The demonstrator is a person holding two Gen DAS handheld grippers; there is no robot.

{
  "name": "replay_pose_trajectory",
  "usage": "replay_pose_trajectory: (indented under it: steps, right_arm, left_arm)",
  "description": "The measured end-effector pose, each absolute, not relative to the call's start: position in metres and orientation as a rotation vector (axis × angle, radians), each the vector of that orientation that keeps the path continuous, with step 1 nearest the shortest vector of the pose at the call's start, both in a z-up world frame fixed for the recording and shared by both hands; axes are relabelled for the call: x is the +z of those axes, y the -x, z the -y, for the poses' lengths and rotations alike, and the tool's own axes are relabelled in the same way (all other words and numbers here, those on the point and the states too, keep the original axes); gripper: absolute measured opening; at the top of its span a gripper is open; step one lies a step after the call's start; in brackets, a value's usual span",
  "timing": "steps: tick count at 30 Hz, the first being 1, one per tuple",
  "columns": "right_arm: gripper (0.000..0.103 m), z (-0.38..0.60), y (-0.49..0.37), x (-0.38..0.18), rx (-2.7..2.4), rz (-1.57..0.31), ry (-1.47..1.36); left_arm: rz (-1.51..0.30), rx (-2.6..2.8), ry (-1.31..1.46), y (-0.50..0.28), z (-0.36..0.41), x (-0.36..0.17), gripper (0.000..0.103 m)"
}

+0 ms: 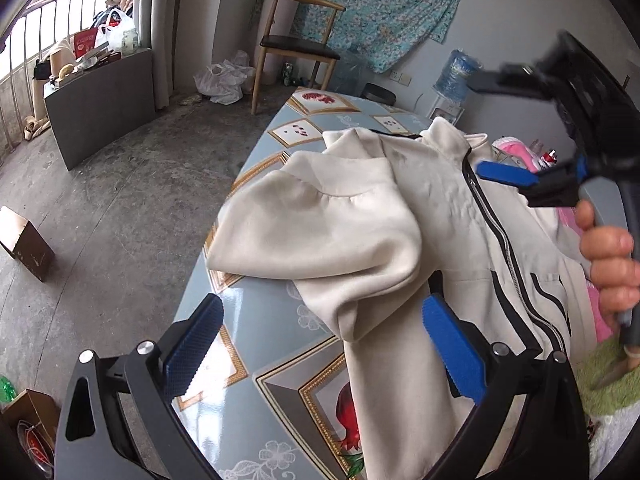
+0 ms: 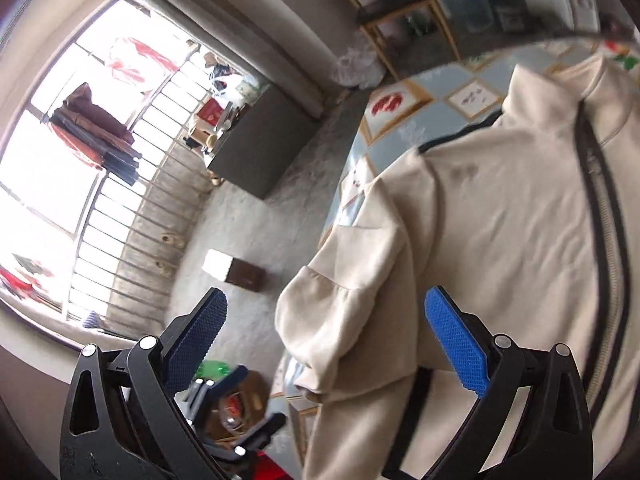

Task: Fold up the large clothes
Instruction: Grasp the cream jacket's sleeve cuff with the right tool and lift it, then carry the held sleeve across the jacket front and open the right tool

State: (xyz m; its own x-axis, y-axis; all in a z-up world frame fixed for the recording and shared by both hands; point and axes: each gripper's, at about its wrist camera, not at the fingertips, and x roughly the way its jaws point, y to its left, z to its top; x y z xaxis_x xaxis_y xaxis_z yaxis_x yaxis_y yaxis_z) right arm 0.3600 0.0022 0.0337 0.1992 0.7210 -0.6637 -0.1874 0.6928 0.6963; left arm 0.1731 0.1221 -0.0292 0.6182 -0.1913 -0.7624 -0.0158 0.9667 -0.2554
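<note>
A cream zip-up jacket point(image 1: 440, 216) with black trim lies on the patterned table point(image 1: 256, 304), zipper up, its left sleeve point(image 1: 320, 232) folded back over the chest. My left gripper point(image 1: 320, 348) is open and empty, low over the sleeve's cuff end near the table's left edge. My right gripper point(image 1: 492, 124) shows at the upper right of the left wrist view, open and held above the collar. In the right wrist view the right gripper point(image 2: 328, 348) is open and empty, above the jacket point(image 2: 500, 220) and its folded sleeve point(image 2: 344, 312). The left gripper point(image 2: 236, 412) shows below it.
A wooden chair point(image 1: 296, 44) stands beyond the table's far end. A grey cabinet point(image 1: 100, 108) with clutter sits by the barred window. A brown box point(image 1: 28, 244) lies on the concrete floor. Pink and green cloths point(image 1: 600, 376) lie to the jacket's right.
</note>
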Motion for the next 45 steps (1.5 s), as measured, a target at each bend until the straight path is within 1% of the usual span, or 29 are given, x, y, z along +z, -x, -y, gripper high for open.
replay_pose_trajectory:
  steps: [2, 5, 8, 12, 13, 15, 16, 17, 18, 19, 20, 21, 22, 25, 28, 32, 35, 38, 40, 45]
  right_arm:
    - [0.096, -0.012, -0.372, 0.019, 0.671, -1.300, -0.601]
    - [0.095, -0.022, -0.376, 0.013, 0.673, -1.341, -0.623]
    - [0.089, -0.030, -0.377, 0.007, 0.652, -1.365, -0.620]
    - [0.077, -0.032, -0.380, -0.002, 0.604, -1.388, -0.601]
    - [0.071, -0.030, -0.384, -0.008, 0.588, -1.394, -0.598]
    - [0.063, -0.028, -0.389, -0.014, 0.569, -1.410, -0.605]
    - [0.056, -0.028, -0.391, -0.016, 0.559, -1.413, -0.605]
    - [0.052, -0.028, -0.392, -0.018, 0.549, -1.417, -0.600]
    - [0.045, -0.028, -0.392, -0.019, 0.539, -1.417, -0.596]
    - [0.035, -0.028, -0.393, -0.019, 0.528, -1.413, -0.592]
    - [0.029, -0.028, -0.394, -0.019, 0.524, -1.404, -0.587]
    - [0.015, -0.027, -0.394, -0.019, 0.524, -1.393, -0.581]
    - [0.009, -0.027, -0.394, -0.014, 0.529, -1.377, -0.581]
    - [0.008, -0.025, -0.395, 0.017, 0.573, -1.284, -0.572]
    - [0.008, -0.009, -0.396, 0.069, 0.615, -1.132, -0.576]
    - [0.008, 0.051, -0.387, 0.146, 0.596, -0.894, -0.595]
    - [0.008, 0.110, -0.374, 0.179, 0.492, -0.749, -0.589]
    - [0.008, 0.163, -0.365, 0.177, 0.371, -0.701, -0.583]
    - [0.008, 0.186, -0.369, 0.156, 0.316, -0.738, -0.599]
    - [0.008, 0.206, -0.393, 0.094, 0.239, -0.859, -0.605]
  left_arm:
    - [-0.927, -0.124, 0.232, -0.177, -0.115, -0.037, 0.098]
    - [-0.953, -0.139, 0.202, -0.178, -0.104, -0.048, 0.098]
    - [-0.983, -0.139, 0.164, -0.178, -0.095, -0.058, 0.098]
    - [-1.005, -0.126, 0.132, -0.181, -0.089, -0.067, 0.098]
    - [-1.008, -0.123, 0.127, -0.181, -0.088, -0.069, 0.098]
    - [-1.004, -0.112, 0.111, -0.183, -0.088, -0.070, 0.098]
    - [-1.003, -0.106, 0.104, -0.184, -0.087, -0.071, 0.098]
    - [-1.003, -0.101, 0.101, -0.185, -0.087, -0.071, 0.098]
    - [-1.001, -0.094, 0.098, -0.186, -0.087, -0.071, 0.098]
    - [-1.003, -0.085, 0.097, -0.186, -0.087, -0.071, 0.098]
    - [-1.003, -0.080, 0.098, -0.187, -0.088, -0.071, 0.098]
    - [-1.002, -0.075, 0.099, -0.187, -0.088, -0.071, 0.098]
    - [-1.000, -0.069, 0.096, -0.187, -0.089, -0.070, 0.098]
    - [-0.993, -0.060, 0.076, -0.187, -0.087, -0.069, 0.096]
    - [-0.982, -0.053, 0.049, -0.188, -0.083, -0.065, 0.095]
    - [-0.971, -0.053, 0.010, -0.191, -0.074, -0.061, 0.095]
    - [-0.965, -0.052, -0.016, -0.198, -0.067, -0.059, 0.095]
    - [-0.959, -0.048, -0.032, -0.207, -0.057, -0.058, 0.095]
    - [-0.957, -0.050, -0.056, -0.217, -0.048, -0.059, 0.095]
    - [-0.960, -0.024, -0.162, -0.245, -0.026, -0.072, 0.096]
